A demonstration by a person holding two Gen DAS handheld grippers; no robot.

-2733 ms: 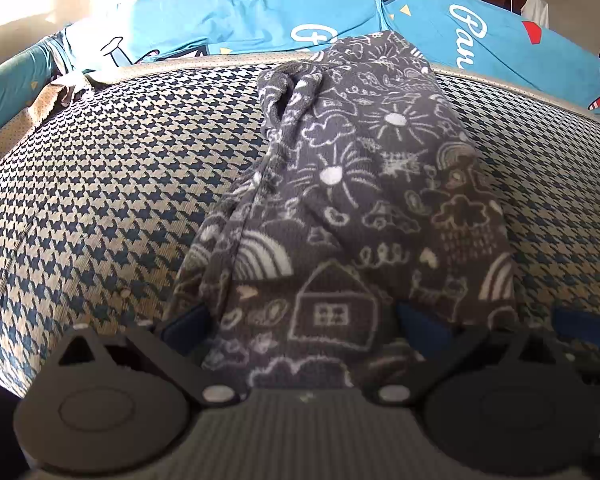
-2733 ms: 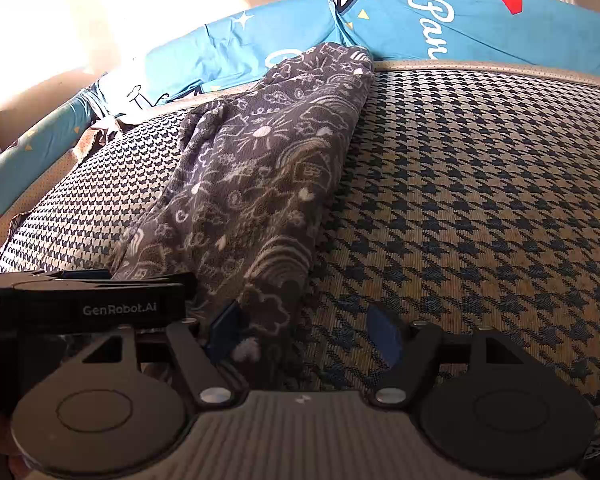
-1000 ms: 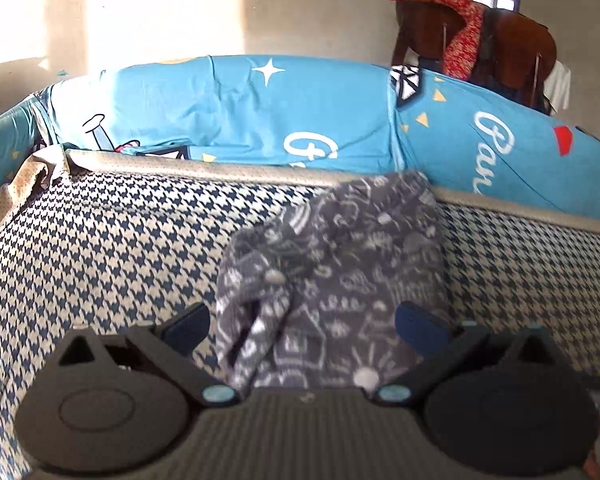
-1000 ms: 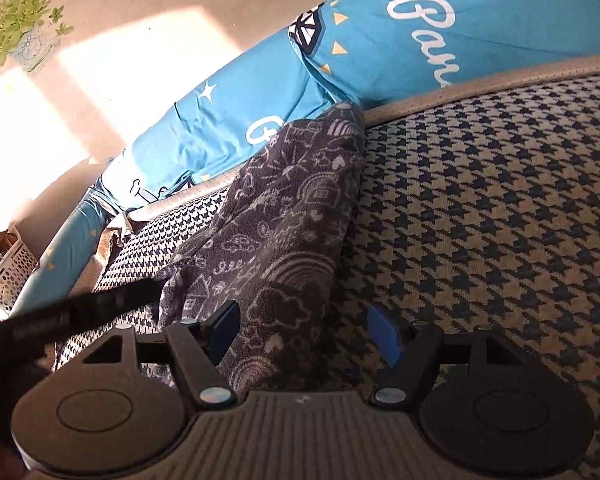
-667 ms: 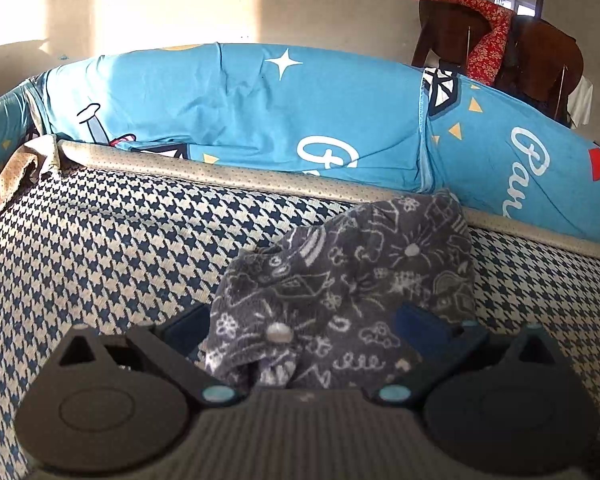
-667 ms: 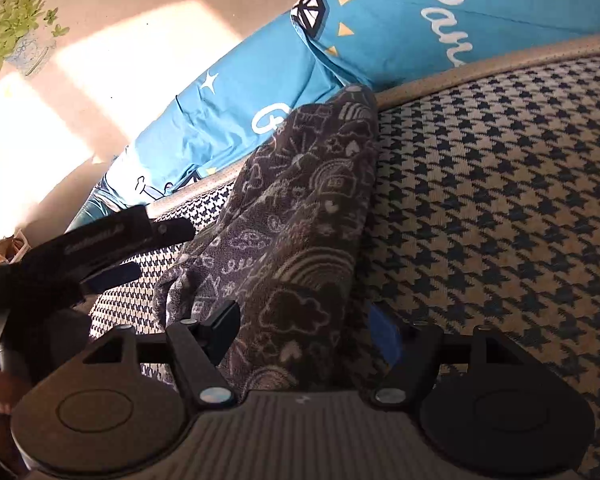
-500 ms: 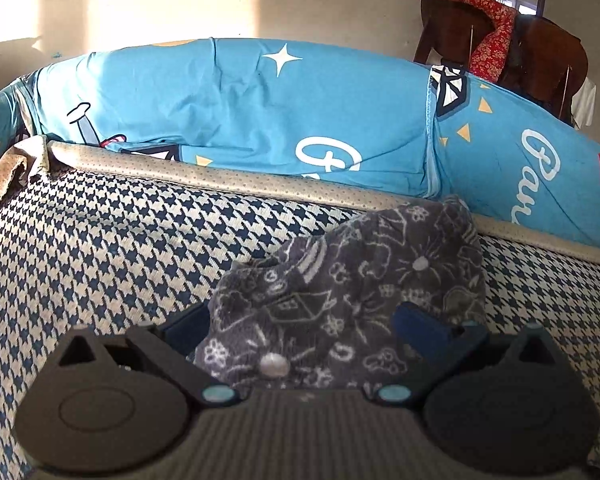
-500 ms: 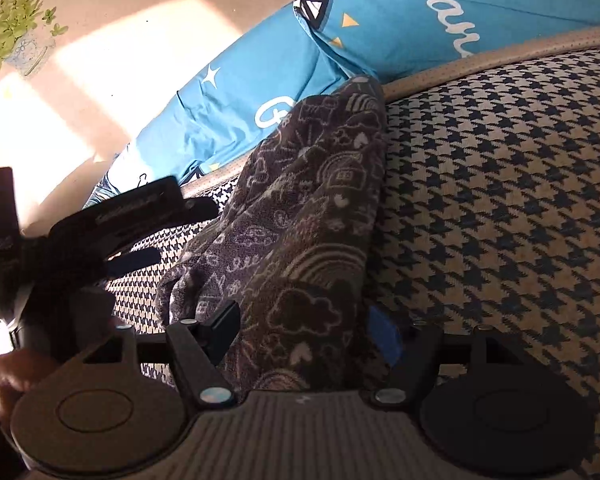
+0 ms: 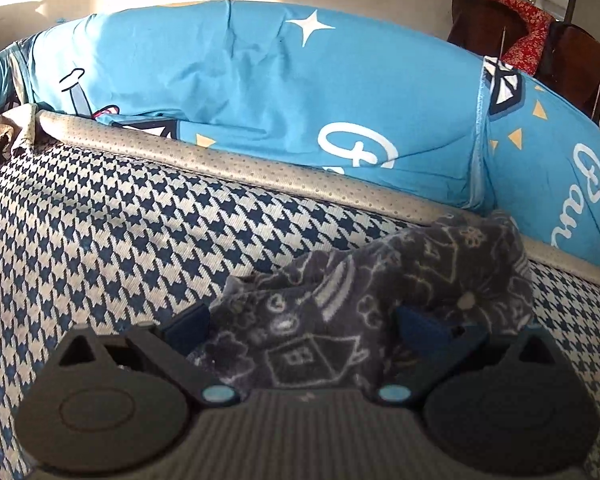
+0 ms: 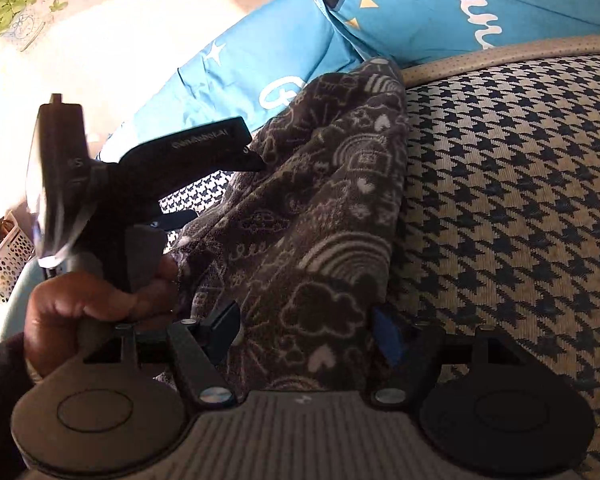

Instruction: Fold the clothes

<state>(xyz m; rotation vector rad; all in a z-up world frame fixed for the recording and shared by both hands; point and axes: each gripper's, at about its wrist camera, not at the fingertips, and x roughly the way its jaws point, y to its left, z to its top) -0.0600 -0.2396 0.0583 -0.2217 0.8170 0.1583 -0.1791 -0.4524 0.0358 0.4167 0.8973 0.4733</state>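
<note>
Over on the houndstooth mattress (image 9: 100, 240), the grey doodle-print garment (image 10: 320, 220) is bunched way shorter than it was a couple of seconds back, when it lay stretched long toward the near edge. Now the near end has been carried up toward the far end by the blue bedding (image 9: 260, 92), so my guess is the lengthwise fold is basically being laid down right now. Left gripper (image 9: 304, 324) has its fingers spread with fabric heaped between them; can't honestly tell if it's pinching anything. Same deal with the right gripper (image 10: 304, 324): fingers wide apart, cloth lying between, not clamped as far as I can see. From the right wrist view you can see the left tool held in a hand (image 10: 96, 300) right against the garment's left side. Room-wise, the far edge is tight: the cloth's top end sits right at the beige piping (image 9: 260, 172) touching the bedding. Loads of open mattress to the right and to the left, so smoothing or shifting sideways looks easy.
</note>
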